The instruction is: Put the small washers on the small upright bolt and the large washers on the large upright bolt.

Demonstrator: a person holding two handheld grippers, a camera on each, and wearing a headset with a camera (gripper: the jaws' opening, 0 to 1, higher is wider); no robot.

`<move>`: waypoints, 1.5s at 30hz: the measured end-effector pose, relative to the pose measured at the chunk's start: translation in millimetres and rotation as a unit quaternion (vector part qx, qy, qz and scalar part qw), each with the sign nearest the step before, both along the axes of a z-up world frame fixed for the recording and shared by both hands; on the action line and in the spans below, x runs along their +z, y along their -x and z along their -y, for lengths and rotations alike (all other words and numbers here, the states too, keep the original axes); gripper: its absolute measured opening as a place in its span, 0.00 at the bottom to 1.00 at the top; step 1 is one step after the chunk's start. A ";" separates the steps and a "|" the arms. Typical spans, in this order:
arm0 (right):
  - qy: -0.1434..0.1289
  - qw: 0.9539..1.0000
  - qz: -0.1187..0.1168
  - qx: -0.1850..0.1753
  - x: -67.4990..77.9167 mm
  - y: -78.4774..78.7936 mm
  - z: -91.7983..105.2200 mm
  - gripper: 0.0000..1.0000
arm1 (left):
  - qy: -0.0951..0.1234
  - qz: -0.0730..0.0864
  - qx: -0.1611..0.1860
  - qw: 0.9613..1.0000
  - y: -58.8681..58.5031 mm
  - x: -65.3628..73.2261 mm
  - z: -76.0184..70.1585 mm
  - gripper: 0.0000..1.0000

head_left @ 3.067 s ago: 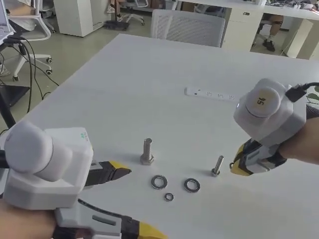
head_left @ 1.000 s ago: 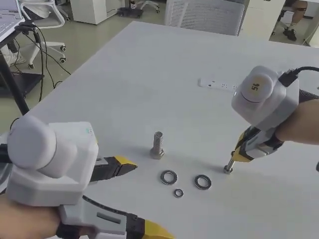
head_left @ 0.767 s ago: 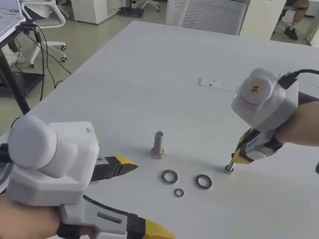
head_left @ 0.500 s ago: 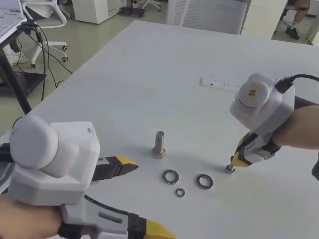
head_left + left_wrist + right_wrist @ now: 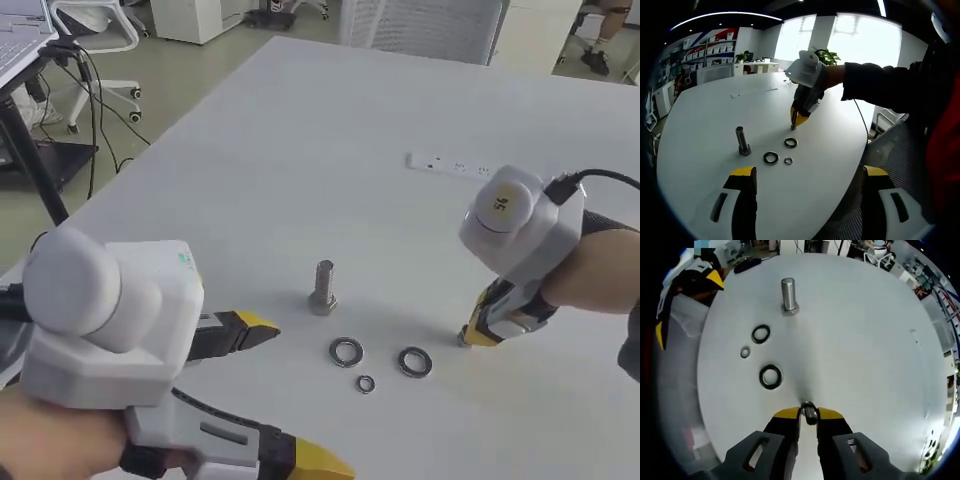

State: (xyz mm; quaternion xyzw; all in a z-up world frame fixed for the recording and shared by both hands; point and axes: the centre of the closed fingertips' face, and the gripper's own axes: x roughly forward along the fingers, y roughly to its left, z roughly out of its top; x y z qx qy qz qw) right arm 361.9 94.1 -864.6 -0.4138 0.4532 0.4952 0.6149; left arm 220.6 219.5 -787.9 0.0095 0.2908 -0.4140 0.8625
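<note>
The large bolt (image 5: 323,288) stands upright on the white table (image 5: 300,150). Just in front of it lie two large washers (image 5: 346,351) (image 5: 414,361) and one small washer (image 5: 365,383). My right gripper (image 5: 478,333) is down at the table to their right. In the right gripper view it (image 5: 809,415) is shut on the small bolt (image 5: 809,412), with the large bolt (image 5: 789,296) and the washers (image 5: 771,376) beyond. My left gripper (image 5: 285,400) hangs open, holding nothing, near the table's front left. In its own view the left gripper (image 5: 807,175) faces the large bolt (image 5: 743,141), the washers (image 5: 771,158) and the right gripper (image 5: 799,117).
A white power strip (image 5: 450,167) lies farther back on the table. A mesh chair (image 5: 420,25) stands at the far edge. Left of the table's edge are a desk and hanging cables (image 5: 90,90) over the floor.
The right gripper has come down from beside the small bolt and now grips it at table level. The left gripper and the washers have kept their places; the head camera shifted.
</note>
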 end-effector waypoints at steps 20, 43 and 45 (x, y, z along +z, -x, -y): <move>-0.005 1.000 -0.005 -0.004 -2.8 -2.1 -3.1 0.16 | -0.001 -0.002 0.002 1.000 0.2 -0.7 -0.7 0.86; -0.014 1.000 0.002 -0.015 6.3 2.1 7.0 0.26 | -0.003 -0.001 -0.003 1.000 1.1 -1.1 0.2 0.86; -0.017 1.000 0.002 -0.019 7.6 2.7 8.0 0.28 | -0.002 -0.002 -0.003 1.000 1.2 -0.7 0.5 0.86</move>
